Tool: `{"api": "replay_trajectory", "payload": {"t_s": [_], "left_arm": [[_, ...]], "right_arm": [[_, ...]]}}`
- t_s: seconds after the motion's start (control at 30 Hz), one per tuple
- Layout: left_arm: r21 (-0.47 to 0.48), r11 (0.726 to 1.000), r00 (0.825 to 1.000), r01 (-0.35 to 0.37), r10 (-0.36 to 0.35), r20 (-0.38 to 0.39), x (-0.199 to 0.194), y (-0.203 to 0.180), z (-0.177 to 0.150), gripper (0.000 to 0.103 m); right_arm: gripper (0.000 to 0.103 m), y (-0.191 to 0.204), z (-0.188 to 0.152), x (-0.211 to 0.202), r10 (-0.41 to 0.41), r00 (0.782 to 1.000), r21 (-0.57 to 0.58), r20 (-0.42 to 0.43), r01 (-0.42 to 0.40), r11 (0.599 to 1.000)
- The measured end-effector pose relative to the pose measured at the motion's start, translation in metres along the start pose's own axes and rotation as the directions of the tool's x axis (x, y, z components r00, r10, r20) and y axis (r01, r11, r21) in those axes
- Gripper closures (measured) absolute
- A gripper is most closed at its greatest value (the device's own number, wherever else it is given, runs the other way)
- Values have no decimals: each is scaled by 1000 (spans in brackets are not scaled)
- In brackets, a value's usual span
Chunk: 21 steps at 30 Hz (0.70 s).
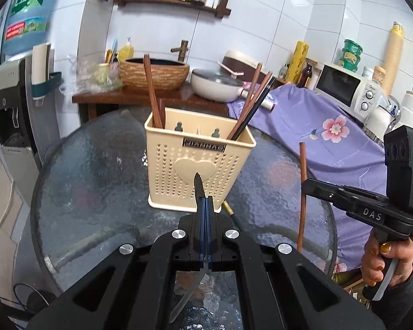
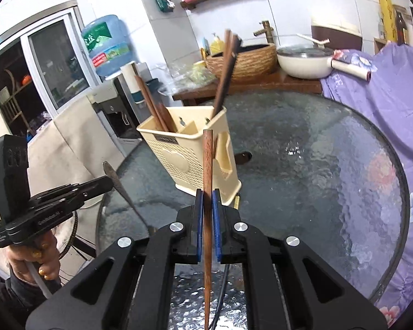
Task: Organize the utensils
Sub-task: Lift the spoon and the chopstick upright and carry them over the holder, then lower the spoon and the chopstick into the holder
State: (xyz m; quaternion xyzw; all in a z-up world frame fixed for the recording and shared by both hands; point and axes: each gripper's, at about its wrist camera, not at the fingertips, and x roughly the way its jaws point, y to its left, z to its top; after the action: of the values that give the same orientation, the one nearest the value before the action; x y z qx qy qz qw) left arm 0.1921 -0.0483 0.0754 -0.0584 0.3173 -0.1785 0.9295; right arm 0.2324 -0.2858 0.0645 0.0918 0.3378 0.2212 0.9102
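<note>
A cream perforated utensil holder [image 1: 198, 162] stands on the round glass table [image 1: 96, 165], with several chopsticks [image 1: 252, 104] standing in its compartments. It also shows in the right wrist view [image 2: 190, 159]. My left gripper [image 1: 205, 203] is shut on a thin metal utensil [image 1: 198, 189], held just in front of the holder; it also shows in the right wrist view [image 2: 118, 181]. My right gripper [image 2: 207, 200] is shut on a brown wooden chopstick [image 2: 207, 165], held upright to the right of the holder; it also shows in the left wrist view [image 1: 303, 192].
A dark utensil with a brass end [image 1: 230, 210] lies on the table by the holder's base. Behind the table are a woven basin [image 1: 154, 74], a white pan [image 1: 214, 82], a microwave [image 1: 347, 88], a purple floral cloth [image 1: 316, 137] and a water dispenser [image 1: 8, 104].
</note>
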Motion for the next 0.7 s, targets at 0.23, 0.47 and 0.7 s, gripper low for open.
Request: {"api": "replay_trajectory", "payload": {"t_s": [0.23, 0.47, 0.7], "left_arm": [[32, 999, 999, -5, 4, 42, -14, -7, 15, 103], [71, 997, 995, -13, 6, 100, -34, -14, 45, 103], [78, 995, 980, -61, 45, 192, -52, -15, 98, 103]], "right_arm": [[96, 16, 18, -17, 14, 999, -24, 40, -13, 1000], [96, 41, 56, -37, 35, 995, -73, 93, -28, 997], [96, 69, 106, -58, 21, 986, -132, 168, 1, 991]]}}
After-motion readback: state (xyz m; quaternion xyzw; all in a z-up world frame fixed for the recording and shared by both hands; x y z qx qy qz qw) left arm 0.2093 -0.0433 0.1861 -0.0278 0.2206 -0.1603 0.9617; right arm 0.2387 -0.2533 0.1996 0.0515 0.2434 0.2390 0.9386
